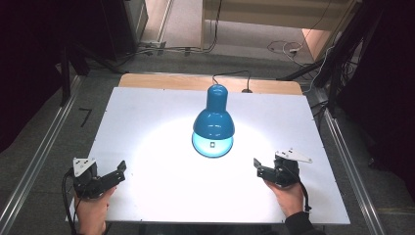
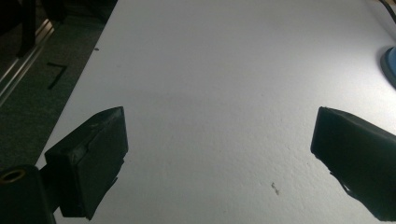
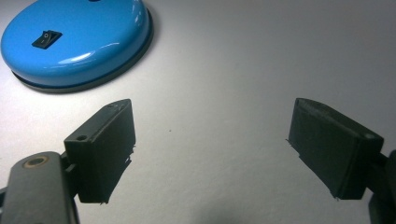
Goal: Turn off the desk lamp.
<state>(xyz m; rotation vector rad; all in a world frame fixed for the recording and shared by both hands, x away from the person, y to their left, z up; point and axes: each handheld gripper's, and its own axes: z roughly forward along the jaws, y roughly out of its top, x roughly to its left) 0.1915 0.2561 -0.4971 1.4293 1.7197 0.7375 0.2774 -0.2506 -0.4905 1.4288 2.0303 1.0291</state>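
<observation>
A blue desk lamp point(image 1: 214, 117) stands lit in the middle of the white table point(image 1: 156, 117), its shade pointing down over its round blue base point(image 3: 74, 42), which carries a small black rocker switch point(image 3: 46, 38). My left gripper point(image 1: 116, 172) rests at the table's near left, open, with bare table between its jaws point(image 2: 219, 140). A sliver of the lamp's base point(image 2: 388, 65) shows at the right edge of the left gripper view. My right gripper point(image 1: 258, 167) sits at the near right, open and empty point(image 3: 210, 135), a short way from the base.
The lamp's black cable point(image 1: 230, 74) runs off the table's far edge. A pool of light falls around the base. Metal rails point(image 1: 34, 161) flank the table on both sides, and cables point(image 1: 284, 48) lie on the floor beyond.
</observation>
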